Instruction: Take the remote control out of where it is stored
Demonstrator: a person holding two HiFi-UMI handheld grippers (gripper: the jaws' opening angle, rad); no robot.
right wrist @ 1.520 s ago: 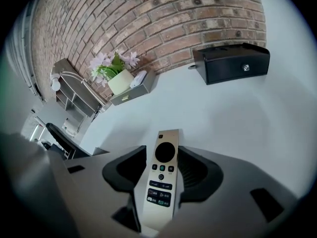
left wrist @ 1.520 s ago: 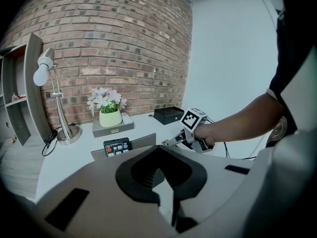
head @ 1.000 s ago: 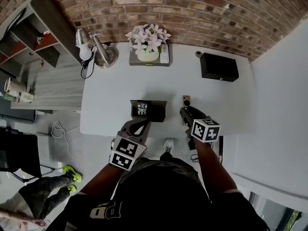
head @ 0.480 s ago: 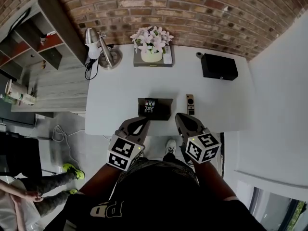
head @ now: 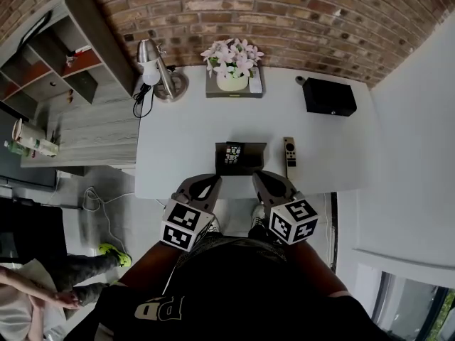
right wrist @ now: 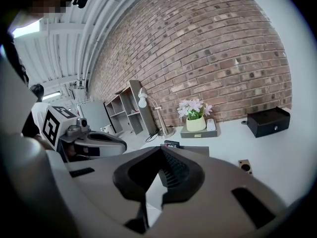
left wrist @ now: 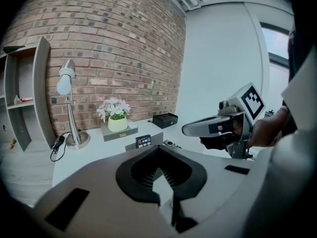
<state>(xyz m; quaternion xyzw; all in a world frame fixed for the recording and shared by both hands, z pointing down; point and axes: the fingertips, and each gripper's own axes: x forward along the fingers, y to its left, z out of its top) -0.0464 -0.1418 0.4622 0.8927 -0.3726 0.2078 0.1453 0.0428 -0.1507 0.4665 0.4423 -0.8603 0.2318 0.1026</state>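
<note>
A slim grey remote control [head: 289, 155] lies flat on the white table [head: 178, 141], just right of a dark holder [head: 249, 163]. A second, black remote with coloured buttons [head: 232, 153] stands in that holder. My right gripper [head: 260, 179] is shut and empty at the table's front edge, short of the slim remote. My left gripper [head: 212, 182] is beside it, shut with nothing in it. The left gripper view shows the holder [left wrist: 143, 142] and the slim remote [left wrist: 171, 144] beyond my left gripper [left wrist: 159, 148]. In the right gripper view the slim remote [right wrist: 244, 166] lies right of my right gripper [right wrist: 161, 148].
A silver desk lamp [head: 160, 69] stands at the table's back left, a flower pot on a grey tray [head: 233, 77] at the back middle, a black box [head: 329, 96] at the back right. A wooden shelf unit [head: 64, 55] is to the left. A person [head: 43, 297] stands at lower left.
My right gripper has left the slim remote on the table, drawn back to the front edge and shut. The left gripper has stayed close to where it was.
</note>
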